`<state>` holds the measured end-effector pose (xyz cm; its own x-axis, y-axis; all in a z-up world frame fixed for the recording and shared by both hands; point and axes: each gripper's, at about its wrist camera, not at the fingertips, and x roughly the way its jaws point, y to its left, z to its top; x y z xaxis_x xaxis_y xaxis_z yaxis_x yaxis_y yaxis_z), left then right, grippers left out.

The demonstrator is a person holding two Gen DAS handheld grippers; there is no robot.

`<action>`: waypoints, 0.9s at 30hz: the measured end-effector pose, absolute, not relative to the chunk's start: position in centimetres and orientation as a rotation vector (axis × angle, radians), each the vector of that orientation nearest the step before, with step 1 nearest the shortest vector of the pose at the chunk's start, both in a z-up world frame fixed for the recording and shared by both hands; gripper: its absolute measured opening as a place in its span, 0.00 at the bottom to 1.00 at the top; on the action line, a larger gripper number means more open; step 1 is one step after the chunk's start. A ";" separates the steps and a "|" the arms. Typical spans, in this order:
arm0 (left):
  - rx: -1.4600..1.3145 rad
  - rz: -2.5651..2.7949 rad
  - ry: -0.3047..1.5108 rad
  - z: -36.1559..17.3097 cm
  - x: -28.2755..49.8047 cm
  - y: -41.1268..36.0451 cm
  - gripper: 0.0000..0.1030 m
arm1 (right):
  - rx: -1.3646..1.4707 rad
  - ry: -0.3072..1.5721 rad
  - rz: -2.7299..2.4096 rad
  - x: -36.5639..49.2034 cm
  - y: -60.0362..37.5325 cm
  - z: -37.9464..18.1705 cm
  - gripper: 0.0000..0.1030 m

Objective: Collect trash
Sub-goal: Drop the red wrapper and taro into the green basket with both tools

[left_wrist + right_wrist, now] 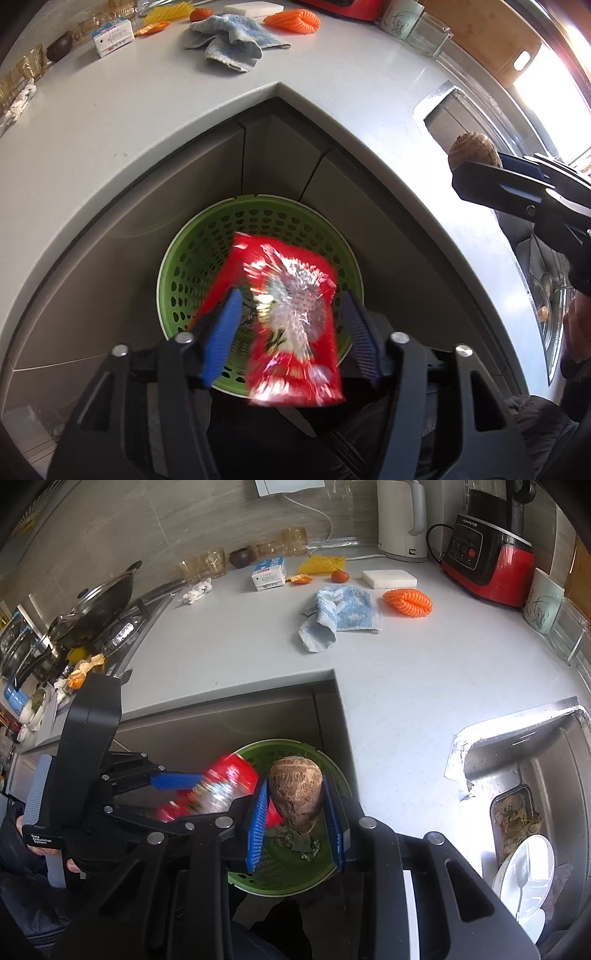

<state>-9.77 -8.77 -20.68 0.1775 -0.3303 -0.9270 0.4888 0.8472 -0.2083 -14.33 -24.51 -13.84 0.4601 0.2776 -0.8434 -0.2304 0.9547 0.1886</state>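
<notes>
A green perforated basket [192, 266] stands on the floor in the counter's inner corner. My left gripper [291, 295] hangs open over it. A red snack bag [291, 332] is between the blue pads, blurred, and neither pad presses on it. In the right wrist view the same bag [229, 775] shows beside the left gripper [210, 797]. My right gripper [295, 786] is shut on a brown, rough, rounded root [295, 790] above the basket [288, 877]. Leaf scraps [295, 843] lie on the basket's bottom. The root [474, 147] also shows at the right of the left wrist view.
On the grey counter [388, 686] lie a blue towel [343, 613], orange foam net [408, 600], milk carton [269, 574], orange peel [301, 578] and crumpled tissue [195, 590]. A red blender [487, 554] stands at the back. A sink [535, 760] with dishes is on the right.
</notes>
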 end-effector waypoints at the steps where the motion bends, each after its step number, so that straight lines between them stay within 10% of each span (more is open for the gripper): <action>1: 0.149 -0.579 1.268 -20.7 -9.7 -8.8 0.61 | 0.050 1.047 0.312 -14.4 -24.5 -13.9 0.28; 14: 0.147 -0.418 1.165 -17.3 -8.3 -6.2 0.91 | 0.048 1.058 0.328 -14.4 -24.3 -13.9 0.28; 27: 0.070 -0.158 1.006 -12.1 -6.9 1.3 0.92 | -0.017 1.153 0.397 -14.8 -20.9 -17.3 0.30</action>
<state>-6.90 1.33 -12.11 0.5252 -0.0993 -0.8452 0.1639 0.9864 -0.0140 -14.79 -20.87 -17.34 0.3443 0.2973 -0.8905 -0.3146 0.9302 0.1889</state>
